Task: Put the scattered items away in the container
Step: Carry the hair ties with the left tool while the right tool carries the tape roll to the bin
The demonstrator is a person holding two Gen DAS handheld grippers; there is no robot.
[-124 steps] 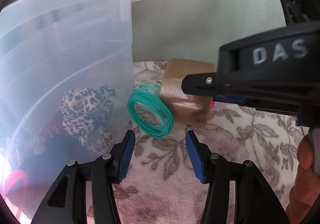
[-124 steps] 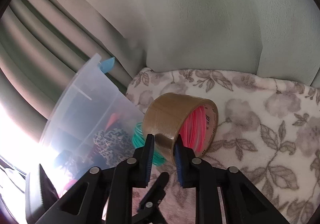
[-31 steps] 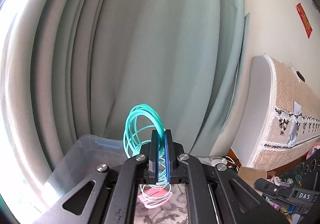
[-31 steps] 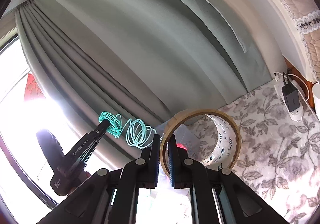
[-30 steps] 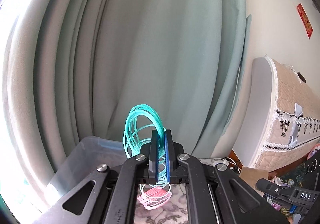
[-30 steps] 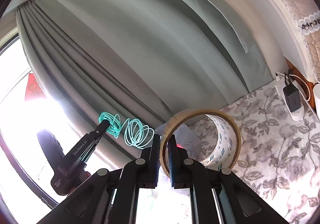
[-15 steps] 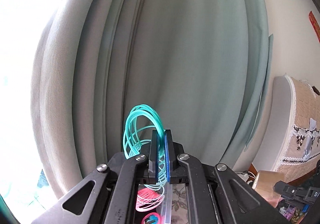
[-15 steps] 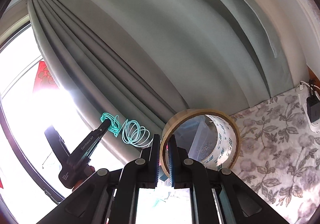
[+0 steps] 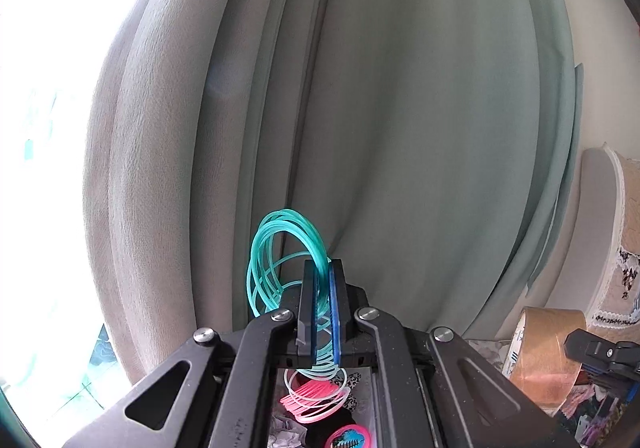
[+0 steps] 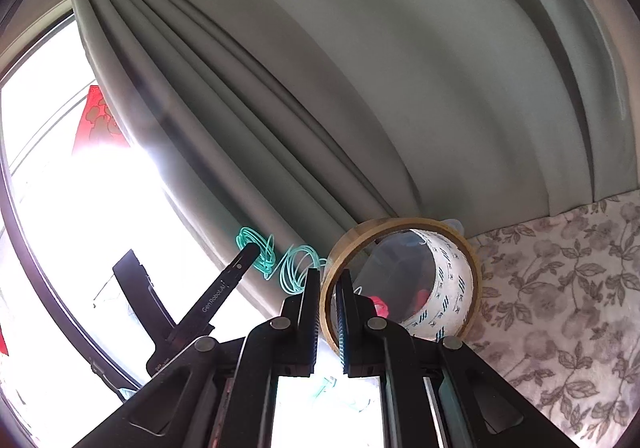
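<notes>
Left gripper [image 9: 320, 308] clamped on teal coil [image 9: 280, 248], right gripper [image 10: 328, 312] clamped on tape roll [image 10: 400, 280] — best released only once squarely over the container [image 10: 400, 260], low.

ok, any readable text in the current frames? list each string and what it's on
"GenRobot.AI": printed along a finger of the left gripper, seen in the right wrist view.
Repeated dark marks on the white inner core of the tape roll: a printed logo pattern, too distorted to read.
Red hanging by the window: decorative pattern, no legible characters.
Small print on the tape roll's edge in the left wrist view: too blurred to read.
</notes>
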